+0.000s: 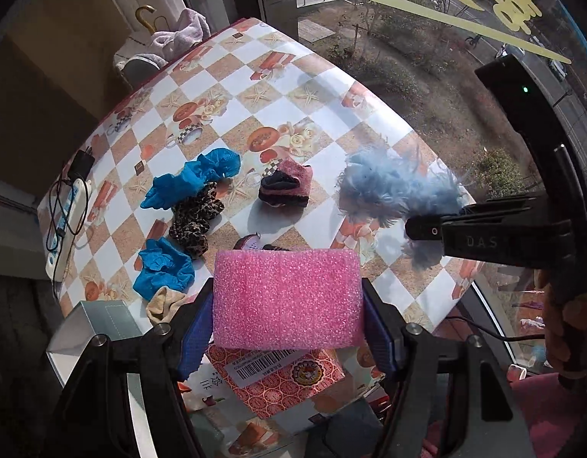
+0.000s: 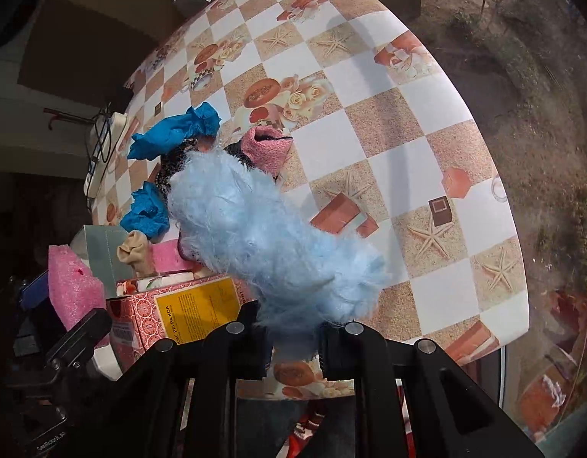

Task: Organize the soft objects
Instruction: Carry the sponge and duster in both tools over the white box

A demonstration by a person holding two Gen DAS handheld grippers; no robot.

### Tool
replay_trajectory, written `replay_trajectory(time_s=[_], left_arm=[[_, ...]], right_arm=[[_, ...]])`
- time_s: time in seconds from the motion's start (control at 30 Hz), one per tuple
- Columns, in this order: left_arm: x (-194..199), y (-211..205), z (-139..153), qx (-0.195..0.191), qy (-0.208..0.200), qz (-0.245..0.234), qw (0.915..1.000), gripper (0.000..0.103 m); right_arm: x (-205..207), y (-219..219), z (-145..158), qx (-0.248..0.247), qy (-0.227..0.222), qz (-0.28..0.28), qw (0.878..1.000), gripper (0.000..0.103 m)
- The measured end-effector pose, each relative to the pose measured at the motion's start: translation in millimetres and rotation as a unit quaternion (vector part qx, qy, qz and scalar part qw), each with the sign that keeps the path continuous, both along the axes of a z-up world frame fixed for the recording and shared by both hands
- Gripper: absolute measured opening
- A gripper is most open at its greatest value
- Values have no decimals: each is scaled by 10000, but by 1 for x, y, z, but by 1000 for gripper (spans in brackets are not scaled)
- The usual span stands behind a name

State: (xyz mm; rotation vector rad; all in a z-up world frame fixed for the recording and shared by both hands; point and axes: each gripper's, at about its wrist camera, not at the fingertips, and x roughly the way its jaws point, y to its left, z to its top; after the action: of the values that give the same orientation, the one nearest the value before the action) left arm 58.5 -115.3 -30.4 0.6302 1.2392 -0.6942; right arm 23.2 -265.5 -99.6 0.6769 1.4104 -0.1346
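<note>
Between the two blue pads of the left gripper sits a pink foam block, clamped across its width; it looks very light and spongy, so it should squash under pressure and is best held by its short sides, as now. Below it, at about 6 o'clock in the left view, lies an open red patterned box with a barcode label, which I judge to be where the soft things go. The right gripper is closed on the root of a pale blue fluffy duster, whose loose fibres hang out toward 11 o'clock; this too is featherweight and limp, and only its firmer base gives a sure hold. Farther out on the checked tablecloth, at 10 o'clock in the left view, lie two crumpled blue shoe covers, a leopard-print scrunchie, a beige sock and a folded pink and black sock, all soft, thin and likely to slip unless pinched at a bunched fold. A second pink foam piece rests just behind the box in the right view. The table's right side toward 2 o'clock is bare, giving room to swing, but its edge falls off close by at 3 o'clock beside a window. A power strip with cables hugs the left edge at 9 o'clock and could snag.
</note>
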Motion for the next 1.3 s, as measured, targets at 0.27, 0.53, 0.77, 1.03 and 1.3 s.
replay_trajectory(time_s=[0.27, 0.53, 0.77, 1.03, 1.3], left_arm=[[-39, -18, 8, -34, 32, -165, 9999, 74], [-51, 35, 11, 48, -111, 931, 9956, 74], [-60, 111, 13, 150, -235, 1924, 9809, 74], [-49, 195, 14, 105, -469, 2662, 9627, 74], [-27, 292, 7, 180, -539, 3191, 9460, 74]], right_arm=[[-28, -18, 17, -125, -146, 101, 9998, 19], [-51, 6, 11, -78, -68, 1064, 9943, 20], [-70, 59, -3, 81, 166, 2155, 9763, 20], [-67, 155, 2, 149, 61, 3455, 9383, 20], [-39, 251, 20, -138, -169, 4076, 9129, 20]])
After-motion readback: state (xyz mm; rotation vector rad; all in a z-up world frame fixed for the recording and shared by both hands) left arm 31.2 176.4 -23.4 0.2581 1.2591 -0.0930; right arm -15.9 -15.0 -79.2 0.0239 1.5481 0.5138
